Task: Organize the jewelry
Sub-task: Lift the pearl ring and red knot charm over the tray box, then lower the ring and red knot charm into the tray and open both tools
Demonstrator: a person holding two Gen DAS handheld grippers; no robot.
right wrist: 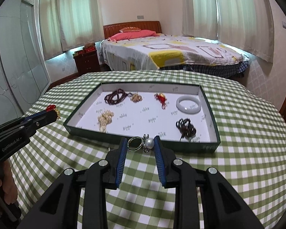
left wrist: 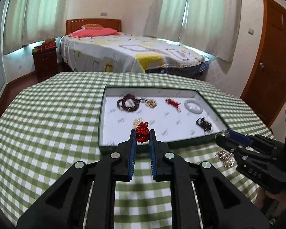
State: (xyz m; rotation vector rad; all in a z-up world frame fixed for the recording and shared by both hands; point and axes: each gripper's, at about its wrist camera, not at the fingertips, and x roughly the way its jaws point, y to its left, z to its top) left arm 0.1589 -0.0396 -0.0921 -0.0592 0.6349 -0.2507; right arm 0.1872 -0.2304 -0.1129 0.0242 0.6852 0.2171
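My left gripper (left wrist: 142, 131) is shut on a red knotted cord ornament (left wrist: 142, 135), held just above the near edge of the tray (left wrist: 102, 114). My right gripper (right wrist: 140, 140) is shut on a silver ring with a pearl charm (right wrist: 149, 143), in front of the tray's near wall (right wrist: 190, 146). The tray is dark green with a white lining. Inside lie a dark red bead string (right wrist: 115, 96), a gold chain (right wrist: 136, 97), a red knot charm (right wrist: 160, 97), a white bangle (right wrist: 188, 104), a dark bead bracelet (right wrist: 185, 127) and a cream bead strand (right wrist: 104, 119).
The tray rests on a table with a green and white checked cloth (right wrist: 247, 133). Beyond the table stand a bed (right wrist: 171, 55) and a dark wooden nightstand (right wrist: 86, 61). A wooden door (left wrist: 272, 57) is at the right. A person's hand (right wrist: 2, 187) grips the left handle.
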